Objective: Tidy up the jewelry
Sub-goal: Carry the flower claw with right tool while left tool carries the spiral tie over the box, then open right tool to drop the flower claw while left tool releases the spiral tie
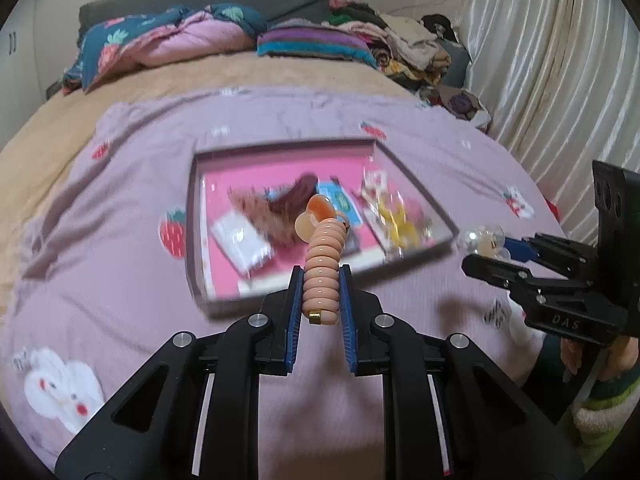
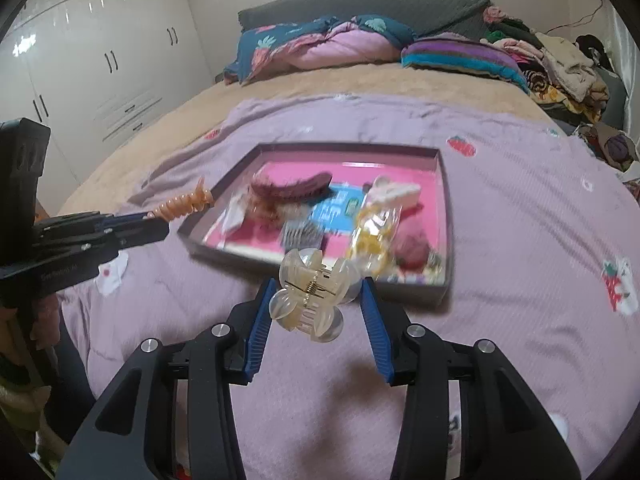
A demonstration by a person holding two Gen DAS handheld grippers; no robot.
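The left hand-held gripper (image 1: 320,280), clamped on a ribbed peach plastic hair clip (image 1: 322,264) whose long axis points ahead, hovers just short of the shallow pink-lined tray (image 1: 280,148) on the bed, while the right hand-held gripper (image 2: 318,300) pinches a clear rounded plastic claw clip (image 2: 310,294) near the tray's right corner

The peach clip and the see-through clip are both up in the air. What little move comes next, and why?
Probably carry the peach clip forward over the pink-lined box and let it go there. The left gripper is shut on it just short of the box's near wall, and other hair things already lie inside. The right gripper holds the see-through clip near the box too, so it could follow.
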